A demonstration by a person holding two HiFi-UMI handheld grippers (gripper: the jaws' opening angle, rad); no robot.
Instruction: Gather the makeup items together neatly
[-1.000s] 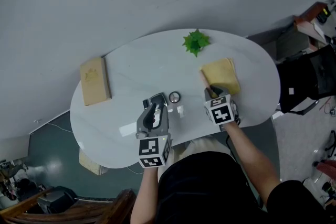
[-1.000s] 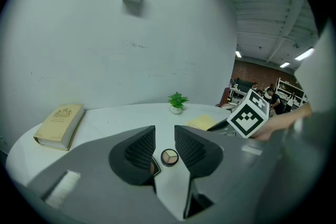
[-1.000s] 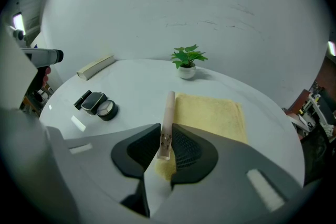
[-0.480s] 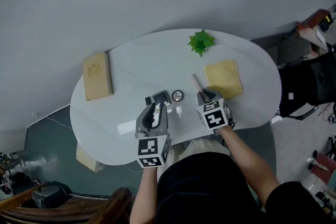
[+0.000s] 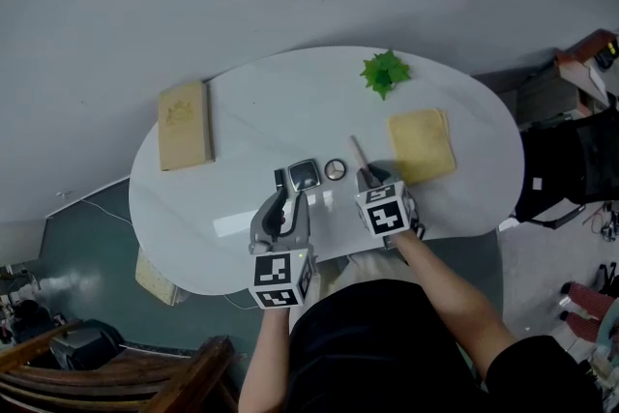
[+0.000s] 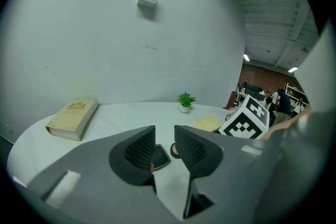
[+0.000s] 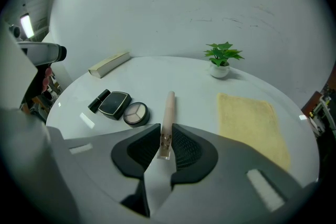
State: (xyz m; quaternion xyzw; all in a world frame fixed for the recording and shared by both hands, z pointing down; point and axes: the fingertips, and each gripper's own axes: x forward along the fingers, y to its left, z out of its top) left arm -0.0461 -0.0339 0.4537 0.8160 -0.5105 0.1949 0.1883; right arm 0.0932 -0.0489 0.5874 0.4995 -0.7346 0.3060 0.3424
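My right gripper [image 5: 371, 179] is shut on the near end of a slim pink makeup tube [image 7: 168, 110], which points away over the white table [image 5: 242, 126]; in the head view the tube [image 5: 358, 152] shows just right of the other items. Left of it lie a round eyeshadow palette [image 7: 136, 114], a black compact [image 7: 115, 104] and a black lipstick [image 7: 98, 100], close together. My left gripper [image 5: 286, 198] hovers just in front of the compact [image 5: 304, 175], jaws open, nothing between them [image 6: 164, 144].
A yellow cloth [image 5: 422, 145] lies right of the tube. A small green plant [image 5: 385, 73] stands at the far edge and a tan book [image 5: 184, 138] lies at the left. The table's near edge runs under both grippers.
My right gripper has carried the pink tube leftward, from beside the yellow cloth to next to the round palette. The left gripper has barely shifted.
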